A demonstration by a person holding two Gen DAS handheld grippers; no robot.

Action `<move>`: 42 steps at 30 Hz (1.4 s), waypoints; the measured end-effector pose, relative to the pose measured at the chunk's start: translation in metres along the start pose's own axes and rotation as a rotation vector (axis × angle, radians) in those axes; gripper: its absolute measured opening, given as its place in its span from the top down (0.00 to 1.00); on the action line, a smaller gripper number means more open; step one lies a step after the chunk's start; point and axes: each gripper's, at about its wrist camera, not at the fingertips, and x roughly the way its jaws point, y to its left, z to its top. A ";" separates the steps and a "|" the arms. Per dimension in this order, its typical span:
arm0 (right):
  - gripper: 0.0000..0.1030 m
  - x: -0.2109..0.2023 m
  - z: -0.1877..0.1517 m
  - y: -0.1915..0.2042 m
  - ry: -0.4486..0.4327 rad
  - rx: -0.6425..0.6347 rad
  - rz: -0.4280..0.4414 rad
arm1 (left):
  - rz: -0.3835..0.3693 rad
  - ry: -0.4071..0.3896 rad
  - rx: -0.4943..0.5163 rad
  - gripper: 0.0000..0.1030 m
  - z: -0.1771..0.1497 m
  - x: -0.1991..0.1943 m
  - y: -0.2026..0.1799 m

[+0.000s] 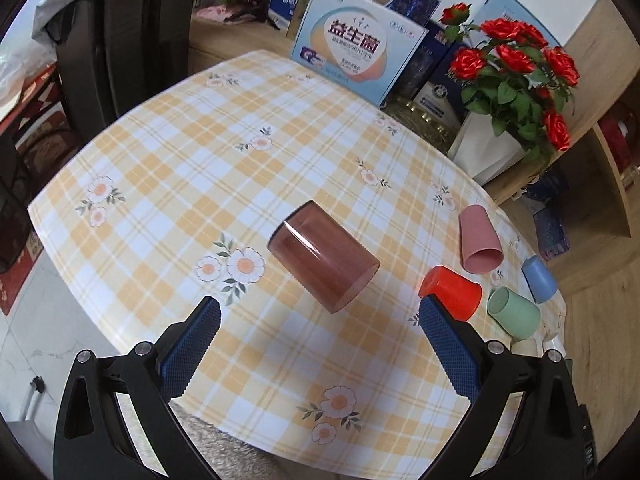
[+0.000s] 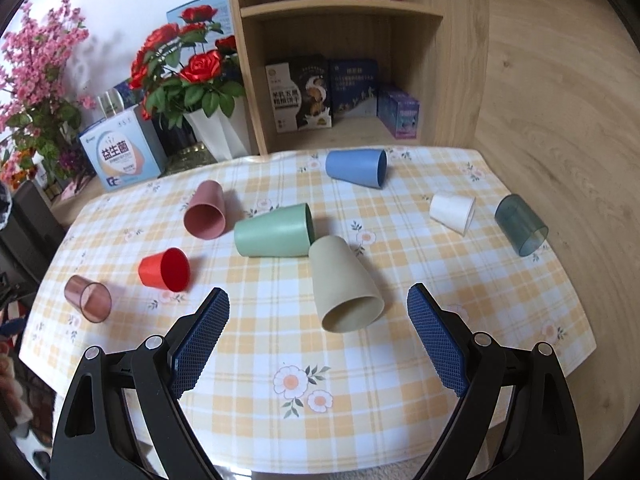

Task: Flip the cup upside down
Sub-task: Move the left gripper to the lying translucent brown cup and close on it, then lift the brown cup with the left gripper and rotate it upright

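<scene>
Several cups lie on their sides on the checked tablecloth (image 2: 280, 340). In the left wrist view a translucent brown cup (image 1: 323, 257) lies just ahead of my open, empty left gripper (image 1: 320, 312); it also shows in the right wrist view (image 2: 88, 298). In the right wrist view a beige cup (image 2: 344, 284) lies between and just ahead of the fingers of my open, empty right gripper (image 2: 318, 304), mouth toward me. Around it lie a green cup (image 2: 274, 237), a red cup (image 2: 165, 269), a pink cup (image 2: 206, 210), a blue cup (image 2: 356, 168), a white cup (image 2: 453, 208) and a smoky grey cup (image 2: 520, 224).
A white vase of red roses (image 2: 218, 128) and a probiotic box (image 2: 120, 156) stand behind the table. A wooden shelf (image 2: 340, 12) with boxes rises at the back. A dark chair (image 1: 120, 52) stands at the table's far left in the left wrist view.
</scene>
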 end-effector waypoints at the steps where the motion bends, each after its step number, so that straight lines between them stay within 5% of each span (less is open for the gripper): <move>1: 0.15 0.003 -0.001 -0.001 0.005 0.003 -0.001 | -0.008 0.011 -0.013 0.06 0.002 0.005 -0.001; 13: 0.15 0.026 -0.009 -0.018 0.060 0.046 -0.007 | -0.027 0.138 -0.261 0.10 0.025 0.073 -0.002; 22: 0.15 0.044 -0.015 -0.028 0.108 0.073 -0.013 | 0.074 0.151 -0.378 0.17 0.037 0.111 0.011; 33: 0.15 0.056 -0.017 -0.037 0.139 0.102 -0.024 | 0.090 0.182 -0.354 0.27 0.030 0.128 0.008; 42: 0.15 0.053 -0.017 -0.040 0.132 0.113 -0.017 | 0.057 0.212 -0.169 0.32 0.008 0.098 -0.003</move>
